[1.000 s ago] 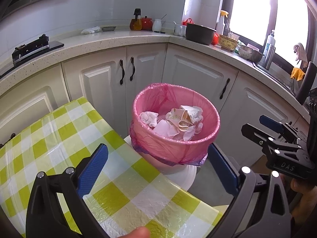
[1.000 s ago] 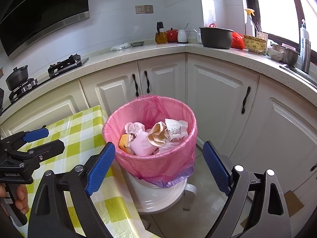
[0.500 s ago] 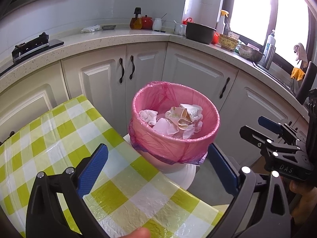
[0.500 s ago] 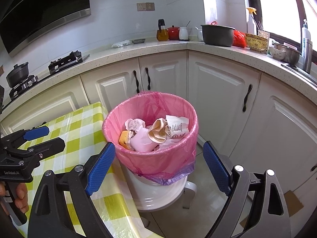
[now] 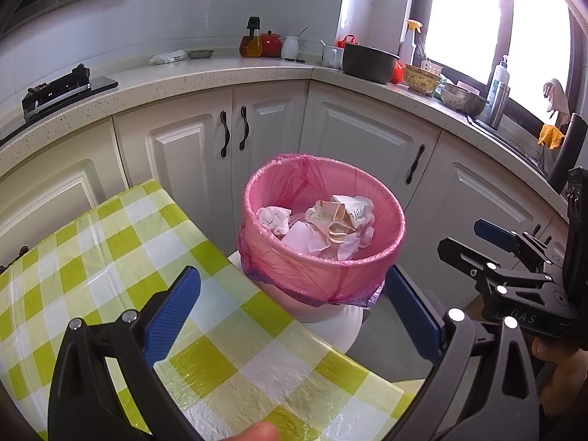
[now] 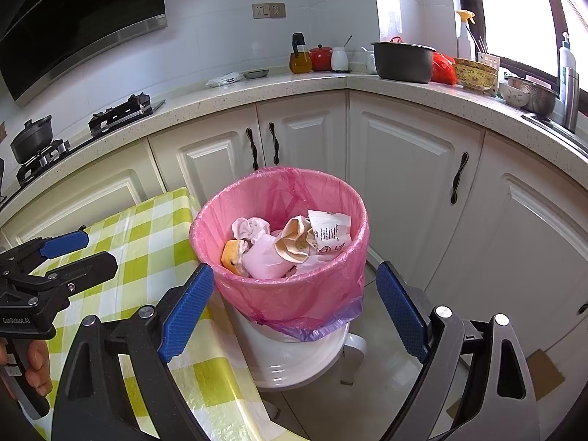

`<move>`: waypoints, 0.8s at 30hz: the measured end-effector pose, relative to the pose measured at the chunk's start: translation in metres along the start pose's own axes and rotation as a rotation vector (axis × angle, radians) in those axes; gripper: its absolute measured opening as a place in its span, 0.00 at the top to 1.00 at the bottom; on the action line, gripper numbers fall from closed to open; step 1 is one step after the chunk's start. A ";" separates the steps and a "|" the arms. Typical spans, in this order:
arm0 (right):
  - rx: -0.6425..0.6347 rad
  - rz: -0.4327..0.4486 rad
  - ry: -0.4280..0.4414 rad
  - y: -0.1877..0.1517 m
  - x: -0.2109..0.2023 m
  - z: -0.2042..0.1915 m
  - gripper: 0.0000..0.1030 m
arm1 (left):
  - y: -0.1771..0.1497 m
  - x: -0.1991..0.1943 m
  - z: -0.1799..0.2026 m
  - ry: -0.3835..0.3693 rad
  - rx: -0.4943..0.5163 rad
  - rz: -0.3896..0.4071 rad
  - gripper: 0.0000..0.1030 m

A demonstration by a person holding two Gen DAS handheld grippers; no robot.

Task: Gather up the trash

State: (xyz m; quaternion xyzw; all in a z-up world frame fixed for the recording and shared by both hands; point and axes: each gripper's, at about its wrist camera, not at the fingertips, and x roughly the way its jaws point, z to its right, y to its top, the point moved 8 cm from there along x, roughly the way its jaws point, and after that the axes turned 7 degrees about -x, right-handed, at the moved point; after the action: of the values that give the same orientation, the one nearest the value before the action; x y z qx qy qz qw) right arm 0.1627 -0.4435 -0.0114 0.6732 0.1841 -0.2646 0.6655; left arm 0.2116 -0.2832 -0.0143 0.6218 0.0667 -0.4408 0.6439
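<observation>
- While both the left gripper [image 5: 292, 312] and the right gripper [image 6: 294, 308] hang wide apart and empty, the pink-bagged trash bin [image 6: 279, 257] sits on a white stool [image 6: 294, 360], right of the checked table [image 5: 110, 257].
- If a gripper bumps the bin, it may tip off.
- If the thin bag [image 5: 323, 268] is pulled hard, it may rip and spill paper [image 6: 329, 231].

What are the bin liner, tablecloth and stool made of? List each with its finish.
Bin liner: thin pink plastic film, translucent and wrinkled.
Tablecloth: probably coated vinyl, green and white checks; glossy glare and fine creases suggest it.
Stool: apparently moulded white plastic, smooth with soft highlights; glazed ceramic cannot be ruled out.
</observation>
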 end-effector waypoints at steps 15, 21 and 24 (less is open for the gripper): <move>0.001 -0.010 0.002 -0.005 0.006 0.001 0.18 | -0.003 0.001 -0.004 0.005 -0.010 -0.008 0.05; -0.002 -0.015 0.003 -0.007 0.010 -0.001 0.18 | -0.003 0.003 -0.007 0.001 -0.015 -0.006 0.05; -0.006 -0.022 0.003 -0.009 0.012 -0.002 0.18 | -0.003 0.005 -0.008 0.001 -0.015 -0.010 0.05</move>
State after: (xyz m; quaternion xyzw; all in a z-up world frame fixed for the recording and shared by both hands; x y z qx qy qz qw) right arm 0.1673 -0.4423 -0.0261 0.6696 0.1934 -0.2704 0.6641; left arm 0.2157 -0.2782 -0.0214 0.6167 0.0733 -0.4431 0.6465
